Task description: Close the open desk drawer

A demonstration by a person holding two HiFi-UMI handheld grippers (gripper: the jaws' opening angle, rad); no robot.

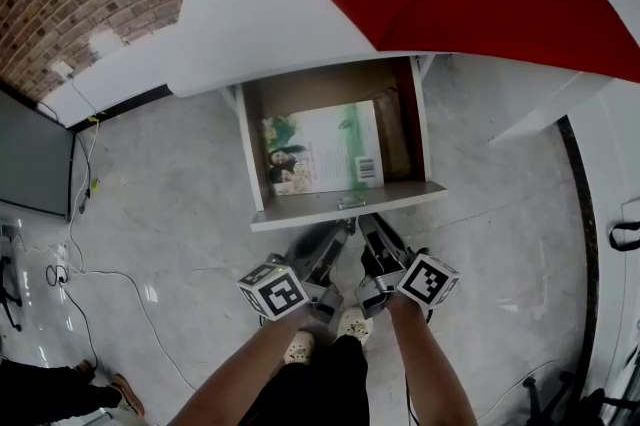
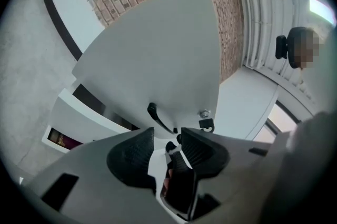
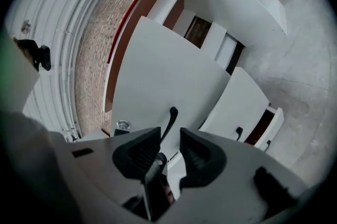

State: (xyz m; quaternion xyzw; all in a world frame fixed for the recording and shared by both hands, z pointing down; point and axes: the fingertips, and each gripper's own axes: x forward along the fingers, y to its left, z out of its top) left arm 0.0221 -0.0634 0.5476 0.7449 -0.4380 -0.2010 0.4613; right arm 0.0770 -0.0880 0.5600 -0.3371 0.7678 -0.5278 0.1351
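Desk, white-and-red top, brick wall behind. One drawer stands pulled out beneath it toward the person: white walls, brown bottom, one printed book lying flat inside. Grey floor lies open on both sides of the drawer. One small handle mid front panel. Two grippers, left gripper and right gripper, side by side near the panel. Both sets of jaws are parted, gripping nothing.
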